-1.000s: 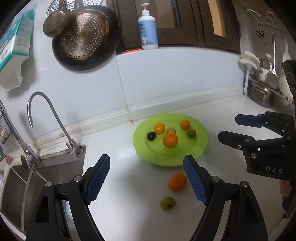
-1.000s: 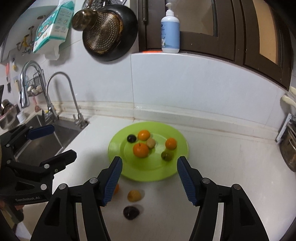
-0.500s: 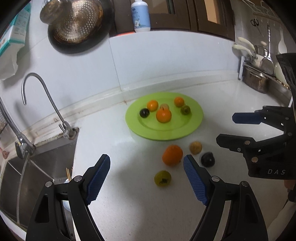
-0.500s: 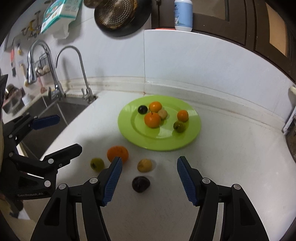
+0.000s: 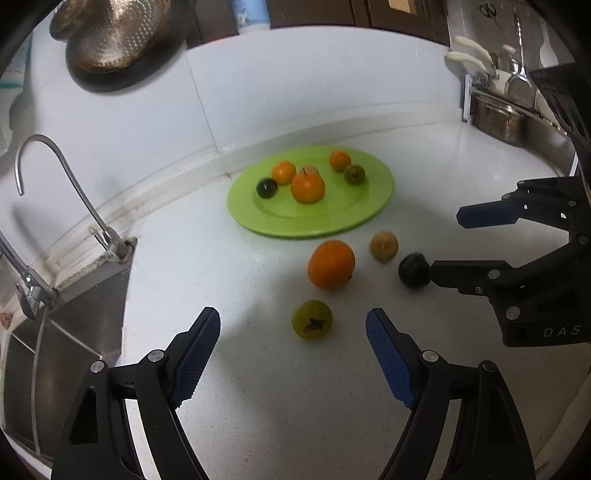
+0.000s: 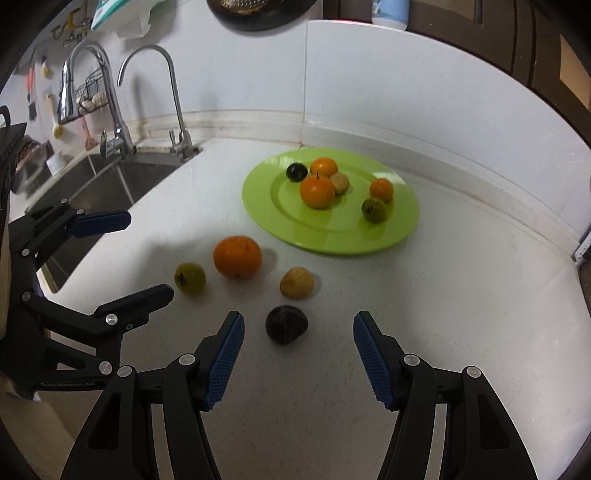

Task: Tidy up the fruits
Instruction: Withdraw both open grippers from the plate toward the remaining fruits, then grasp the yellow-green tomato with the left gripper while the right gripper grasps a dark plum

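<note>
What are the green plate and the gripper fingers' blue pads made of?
Green plate: probably glossy plastic or glazed ceramic; its rim shows bright reflections. Blue pads: likely matte rubber or printed plastic, with a fine ribbed grid texture. Neither is certain from looks alone.

wall (image 6: 369,92): white tile | counter (image 6: 461,314): white | sink (image 6: 110,184): steel, 2 taps | window frame (image 6: 517,37): dark

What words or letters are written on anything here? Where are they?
"DAS": white letters on the right gripper body, left wrist view.
Left gripper body: small pale lettering, too blurred to read.
Bottle and box by the wall: print cut off or too blurred to read.
</note>
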`<state>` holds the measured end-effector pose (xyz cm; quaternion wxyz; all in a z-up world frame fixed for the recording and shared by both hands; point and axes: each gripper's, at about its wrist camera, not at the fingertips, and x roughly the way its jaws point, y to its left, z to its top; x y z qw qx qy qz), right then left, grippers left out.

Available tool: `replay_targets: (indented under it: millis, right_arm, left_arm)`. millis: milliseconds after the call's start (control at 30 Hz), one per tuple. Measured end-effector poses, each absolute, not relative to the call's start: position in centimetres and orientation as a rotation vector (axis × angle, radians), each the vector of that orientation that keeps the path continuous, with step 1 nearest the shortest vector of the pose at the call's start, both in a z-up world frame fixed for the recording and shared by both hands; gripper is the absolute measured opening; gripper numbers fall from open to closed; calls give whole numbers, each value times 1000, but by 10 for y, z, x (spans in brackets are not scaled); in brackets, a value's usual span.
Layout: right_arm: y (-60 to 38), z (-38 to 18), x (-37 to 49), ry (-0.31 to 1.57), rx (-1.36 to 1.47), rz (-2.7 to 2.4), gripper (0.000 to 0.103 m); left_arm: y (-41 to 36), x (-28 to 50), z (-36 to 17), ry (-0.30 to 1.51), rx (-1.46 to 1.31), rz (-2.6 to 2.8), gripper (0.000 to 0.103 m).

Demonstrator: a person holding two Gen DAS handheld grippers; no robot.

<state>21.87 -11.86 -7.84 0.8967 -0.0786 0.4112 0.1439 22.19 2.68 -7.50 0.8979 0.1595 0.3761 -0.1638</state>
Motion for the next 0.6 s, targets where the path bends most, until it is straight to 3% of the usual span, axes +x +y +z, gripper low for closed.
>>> replay_targets:
  millis: [300,600]
  right_arm:
    - [-116,-95,224,898,-162,327,62]
    - [-117,-106,236,932,-133,345,53]
  left_arm:
    - [25,231,-93,832,320,-367,80]
    - [23,245,-102,871,284,-394,66]
